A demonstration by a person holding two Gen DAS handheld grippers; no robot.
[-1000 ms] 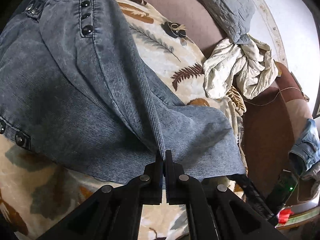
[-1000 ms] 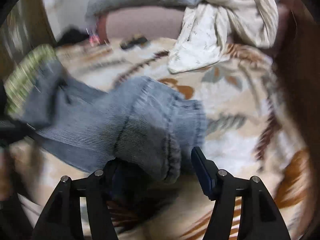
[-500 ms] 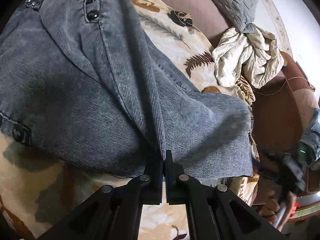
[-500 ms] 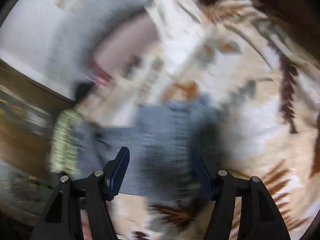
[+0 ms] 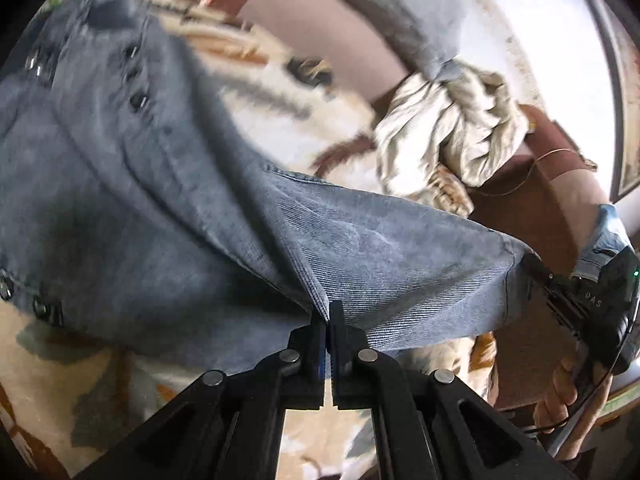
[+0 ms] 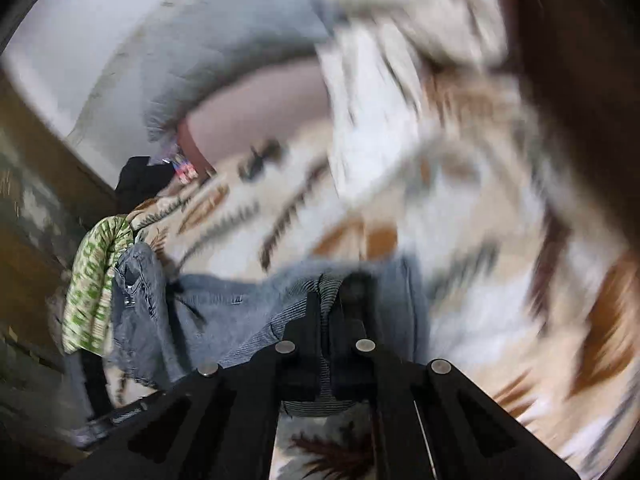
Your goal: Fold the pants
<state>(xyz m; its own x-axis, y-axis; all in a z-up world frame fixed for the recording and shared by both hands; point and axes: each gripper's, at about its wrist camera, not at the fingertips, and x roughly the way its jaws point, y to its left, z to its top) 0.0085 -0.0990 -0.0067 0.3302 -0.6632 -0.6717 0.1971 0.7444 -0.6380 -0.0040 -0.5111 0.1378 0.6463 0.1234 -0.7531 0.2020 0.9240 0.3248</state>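
L gripper (image 5: 328,320) clamped on pants (image 5: 160,208) fold, R gripper (image 6: 325,308) pinching pants hem, leaf-print blanket (image 6: 500,288) beneath

One pants (image 5: 168,208), one cream cloth (image 5: 452,136), one grey pillow (image 5: 404,12).

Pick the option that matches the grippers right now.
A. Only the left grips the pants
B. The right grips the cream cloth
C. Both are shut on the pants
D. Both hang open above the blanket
C: the left gripper pinches the pants, and the right gripper has striped denim between its closed fingers.
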